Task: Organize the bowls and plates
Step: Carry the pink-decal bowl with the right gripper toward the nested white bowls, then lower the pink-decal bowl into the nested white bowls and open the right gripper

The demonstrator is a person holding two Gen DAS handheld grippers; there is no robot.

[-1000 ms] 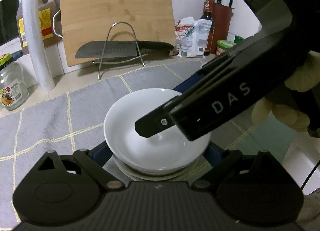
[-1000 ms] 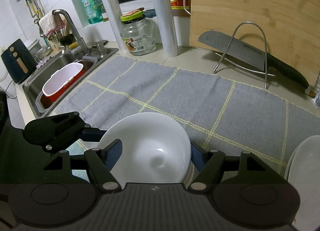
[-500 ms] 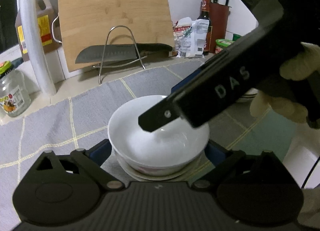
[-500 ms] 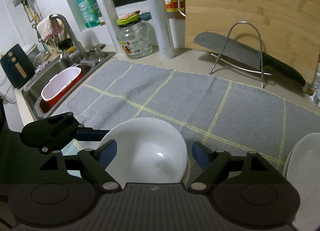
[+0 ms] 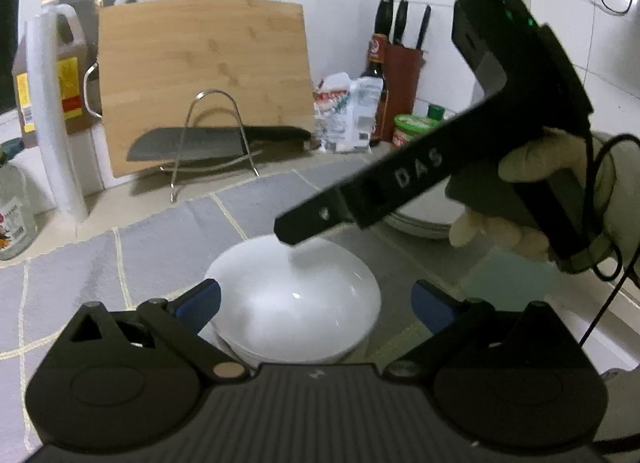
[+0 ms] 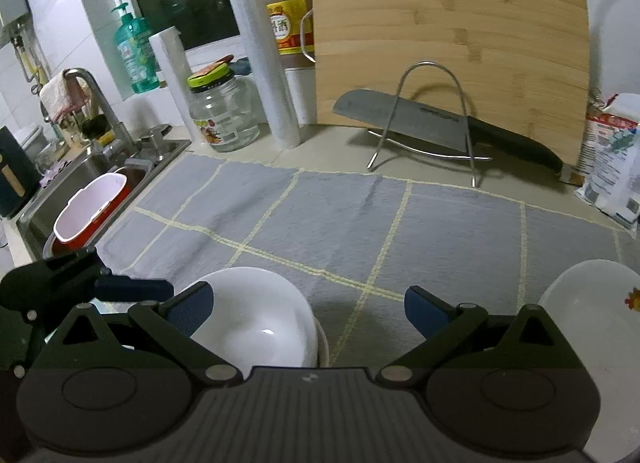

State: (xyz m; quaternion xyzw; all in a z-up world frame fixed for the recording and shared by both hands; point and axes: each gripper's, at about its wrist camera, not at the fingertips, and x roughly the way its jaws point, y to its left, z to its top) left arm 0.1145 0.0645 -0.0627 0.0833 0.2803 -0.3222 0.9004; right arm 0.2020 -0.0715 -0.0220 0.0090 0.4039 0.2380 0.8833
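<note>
The grey checked cloth (image 6: pixel 360 223) covers most of the counter in both views, and the cutting board (image 6: pixel 448 43) with the knife (image 6: pixel 440 123) on its wire stand fills the upper part of the frame. What has changed in the last second is that both my grippers have moved up and back from the white bowl (image 5: pixel 294 303): it now sits lower and smaller in the left wrist view, at the bottom centre, nested on the other dishes under it and resting on the cloth. My left gripper (image 5: pixel 316 303) is spread wide, its blue pads on either side of the bowl but apart from it, holding nothing. My right gripper (image 6: pixel 306 307) is also wide and empty; in its own view the bowl has slid to the lower left, partly behind its left pad. In the left view the right gripper crosses the frame from the upper right, and its dark fingertip is now above the far rim, not inside the bowl. I judge that the bowl is stacked and released. A stack of plates (image 6: pixel 592 327) waits at the lower right edge of the right view, probably the next thing to handle.
</note>
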